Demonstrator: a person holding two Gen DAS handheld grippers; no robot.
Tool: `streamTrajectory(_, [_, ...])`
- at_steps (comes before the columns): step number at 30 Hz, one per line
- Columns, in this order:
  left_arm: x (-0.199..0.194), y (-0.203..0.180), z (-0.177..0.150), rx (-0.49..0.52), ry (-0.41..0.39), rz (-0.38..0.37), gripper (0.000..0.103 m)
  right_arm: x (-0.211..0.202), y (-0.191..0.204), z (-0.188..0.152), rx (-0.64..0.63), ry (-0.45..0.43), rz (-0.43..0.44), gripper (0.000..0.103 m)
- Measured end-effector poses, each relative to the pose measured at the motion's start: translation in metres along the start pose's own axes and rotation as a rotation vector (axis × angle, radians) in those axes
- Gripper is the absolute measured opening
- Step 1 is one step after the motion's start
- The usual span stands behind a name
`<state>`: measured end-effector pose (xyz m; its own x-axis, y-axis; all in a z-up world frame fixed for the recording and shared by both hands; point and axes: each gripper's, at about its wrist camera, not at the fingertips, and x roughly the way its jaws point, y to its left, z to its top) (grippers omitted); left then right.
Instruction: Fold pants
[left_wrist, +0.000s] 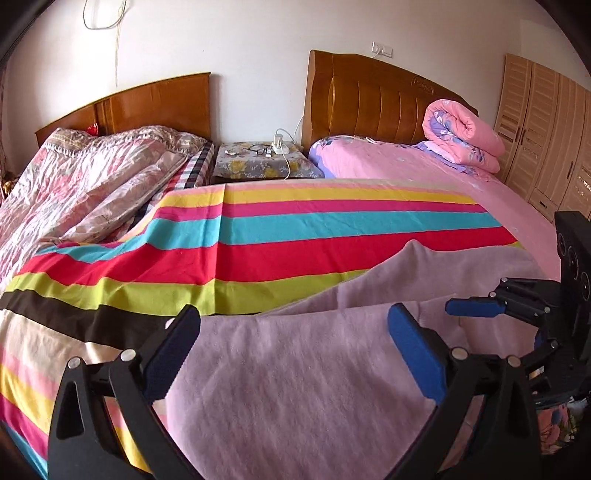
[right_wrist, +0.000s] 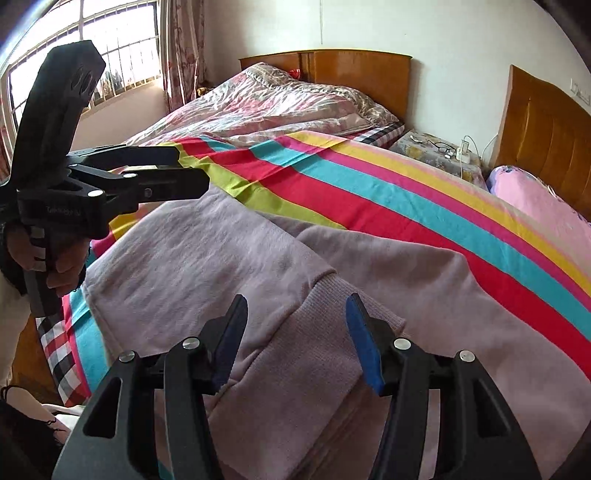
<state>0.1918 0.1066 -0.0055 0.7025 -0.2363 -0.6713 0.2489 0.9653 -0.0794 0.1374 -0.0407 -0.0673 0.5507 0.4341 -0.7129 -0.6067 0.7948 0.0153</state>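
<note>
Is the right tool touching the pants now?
Cannot tell. In the right wrist view, the right tool has open jaws over the pants, but no clear gap or contact shows.

Lilac pants, folded, on striped sheet near the bed's front edge. Right gripper open above ribbed cuff. Left gripper, hand-held, over the bed's left side.

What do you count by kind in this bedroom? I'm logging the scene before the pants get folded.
Pants: 1
Grippers: 2, left gripper, right gripper
Headboards: 2, lighter headboard, darker headboard
Striped sheet: 1
Rolled pink quilt: 1
Nightstand: 1
Total: 8
</note>
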Motion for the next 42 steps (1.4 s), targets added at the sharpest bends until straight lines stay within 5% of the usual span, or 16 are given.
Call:
streamTrajectory(4, [0.046, 0.021, -0.026, -0.074, 0.113, 0.007, 0.100, 0.016, -0.015, -0.014, 0.042, 0.033, 0.027, 0.058])
streamTrajectory(16, [0.053, 0.012, -0.022, -0.037, 0.117, 0.101, 0.101, 0.014, -0.012, -0.018, 0.028, 0.041, 0.005, 0.064])
streamTrajectory(22, [0.056, 0.010, -0.025, -0.016, 0.119, 0.132, 0.102, -0.010, 0.000, -0.013, 0.031, -0.024, -0.008, 0.066])
streamTrajectory(27, [0.057, 0.009, -0.026, -0.008, 0.122, 0.140, 0.102, 0.006, 0.024, -0.029, -0.057, 0.081, -0.001, 0.075])
streamTrajectory(35, [0.056, 0.007, -0.026, -0.009, 0.117, 0.143, 0.102, -0.011, 0.024, -0.029, -0.010, 0.031, -0.011, 0.078])
streamTrajectory(42, [0.045, 0.003, -0.025, -0.014, 0.099, 0.206, 0.101, -0.007, 0.026, -0.044, 0.010, 0.096, -0.023, 0.082])
